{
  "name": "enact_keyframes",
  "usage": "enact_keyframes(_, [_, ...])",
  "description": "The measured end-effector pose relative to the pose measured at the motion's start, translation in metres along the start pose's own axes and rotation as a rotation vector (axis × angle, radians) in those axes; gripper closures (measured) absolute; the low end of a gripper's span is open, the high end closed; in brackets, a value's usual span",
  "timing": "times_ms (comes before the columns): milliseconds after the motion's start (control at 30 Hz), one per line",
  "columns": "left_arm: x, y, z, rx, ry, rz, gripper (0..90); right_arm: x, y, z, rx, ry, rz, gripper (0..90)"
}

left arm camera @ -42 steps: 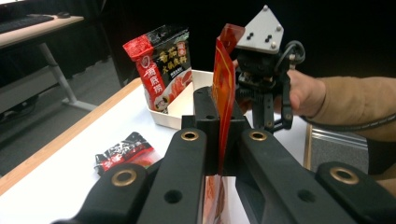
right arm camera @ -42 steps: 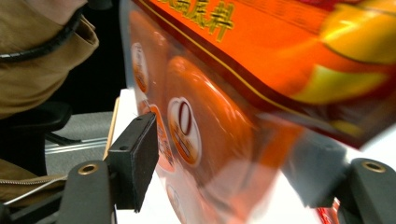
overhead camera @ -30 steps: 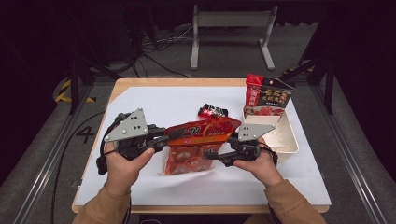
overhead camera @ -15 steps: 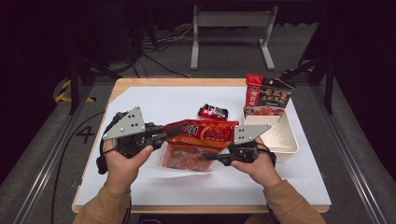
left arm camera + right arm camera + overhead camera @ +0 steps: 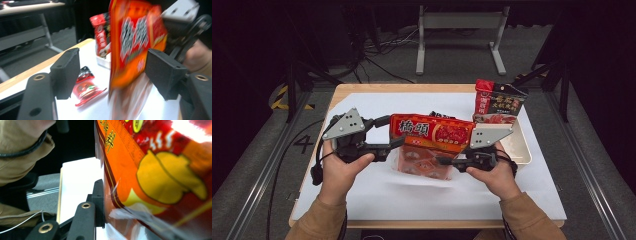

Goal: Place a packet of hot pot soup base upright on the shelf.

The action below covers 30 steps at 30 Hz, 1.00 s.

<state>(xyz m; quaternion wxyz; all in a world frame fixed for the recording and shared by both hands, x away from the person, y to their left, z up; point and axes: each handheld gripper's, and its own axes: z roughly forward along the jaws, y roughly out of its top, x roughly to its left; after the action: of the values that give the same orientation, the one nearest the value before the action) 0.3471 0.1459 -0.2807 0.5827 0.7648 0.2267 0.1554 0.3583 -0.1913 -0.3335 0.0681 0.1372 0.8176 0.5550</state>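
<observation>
An orange-red snack bag (image 5: 432, 132) with a clear lower part hangs above the table between both grippers. My right gripper (image 5: 443, 160) is shut on its lower right part; its jaws closed on it a moment ago. In the right gripper view the bag (image 5: 155, 170) presses against the left finger (image 5: 98, 200) and hides the other one. My left gripper (image 5: 394, 134) stands at the bag's left end. Its jaws have just been opening. In the left gripper view the bag (image 5: 135, 42) hangs between the parted pads of that gripper (image 5: 112, 67), and the left pad is clear of it.
A red and black pouch (image 5: 497, 105) stands in a white tray (image 5: 519, 150) at the right. A small dark red packet (image 5: 86, 87) lies on the white sheet (image 5: 362, 200) behind the bag. The wooden table edge (image 5: 412, 223) runs along the front.
The bag has risen off the table and turned its printed face up toward the camera. The left jaws have let go of it and spread. The right hand has lifted with the bag.
</observation>
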Motion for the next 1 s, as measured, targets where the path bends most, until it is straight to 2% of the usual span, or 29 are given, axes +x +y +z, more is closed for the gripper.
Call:
enact_keyframes(67, [0.002,-0.003,0.001,0.009,0.005,-0.009,21.1,-0.002,0.001,-0.005,0.002,-0.017,0.009,70.3])
enact_keyframes(100, [0.006,-0.01,0.001,0.021,0.018,-0.016,20.9,-0.005,0.003,-0.012,0.0,-0.039,0.016,70.2])
enact_keyframes(133, [0.006,-0.01,0.001,0.021,0.018,-0.016,20.6,-0.005,0.003,-0.012,0.0,-0.039,0.016,70.2])
enact_keyframes(167, [0.01,-0.016,0.002,0.035,0.031,-0.035,19.7,-0.008,0.006,-0.019,-0.006,-0.056,0.021,70.2])
enact_keyframes(267, [0.017,-0.027,0.005,0.058,0.031,-0.057,19.4,-0.011,0.01,-0.027,-0.01,-0.079,0.024,70.2])
enact_keyframes(367, [0.022,-0.033,0.006,0.075,0.045,-0.048,18.2,-0.014,0.012,-0.033,-0.013,-0.097,0.037,70.2])
enact_keyframes(633, [0.04,-0.058,0.009,0.127,0.109,-0.082,15.9,-0.024,0.023,-0.056,-0.022,-0.169,0.071,70.1])
enact_keyframes(1000, [0.056,-0.084,0.002,0.128,0.158,-0.06,15.3,-0.034,0.035,-0.078,-0.039,-0.22,0.075,70.1])
